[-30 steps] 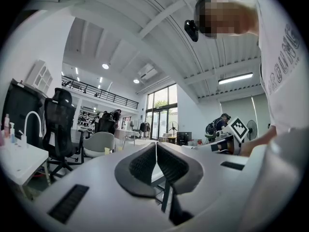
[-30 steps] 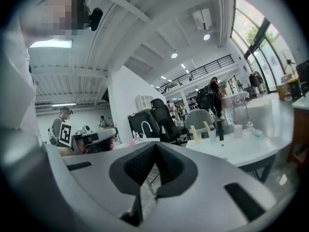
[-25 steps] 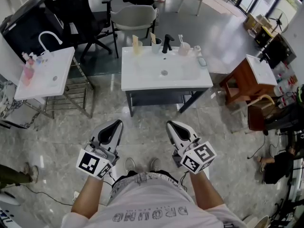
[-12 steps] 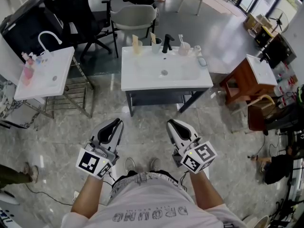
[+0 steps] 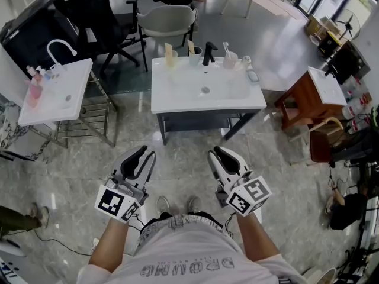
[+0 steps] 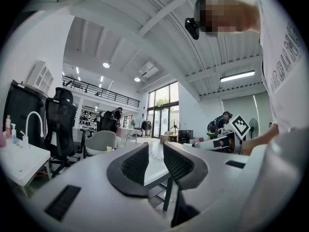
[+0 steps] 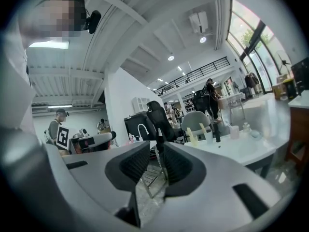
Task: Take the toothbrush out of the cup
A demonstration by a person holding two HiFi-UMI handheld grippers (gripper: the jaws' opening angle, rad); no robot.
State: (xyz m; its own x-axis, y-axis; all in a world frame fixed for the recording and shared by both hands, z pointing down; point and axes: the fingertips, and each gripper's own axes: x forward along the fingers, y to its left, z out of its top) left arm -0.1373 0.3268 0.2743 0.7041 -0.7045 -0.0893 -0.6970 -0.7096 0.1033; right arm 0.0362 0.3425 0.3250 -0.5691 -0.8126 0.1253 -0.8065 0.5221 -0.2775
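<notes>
I am looking at a person who stands on the grey marbled floor [image 5: 177, 158], well back from a white washbasin [image 5: 177, 96] that lies at 12 o'clock from them. They hold both grippers out in front of their body, side by side, pointing roughly level toward the basin and well apart from it.

The left gripper [image 5: 138, 161] has just been opening its jaws. They now stand a little apart with nothing between them, and only the room beyond shows through the gap. The right gripper [image 5: 223, 158] has just been opening too. Its 2 jaws are parted by a narrow gap, and that gap is empty as well.

The cup [image 5: 230, 60] stands on the back rim of the basin, at 1 o'clock from the drain and just at 3 o'clock of the black tap [image 5: 207, 55]. The toothbrush [image 5: 225, 48] stands upright in it, its upper end rising above the rim. Neither gripper is anywhere near it. A 2nd cup [image 5: 194, 56] sits at 9 o'clock of the tap with a yellowish stick in it.

A 2nd basin [image 5: 41, 105] with a curved white tap is at 10 o'clock from the person. A grey chair [image 5: 169, 19] stands behind the main basin, and a wooden stand [image 5: 299, 96] is at 2 o'clock.
</notes>
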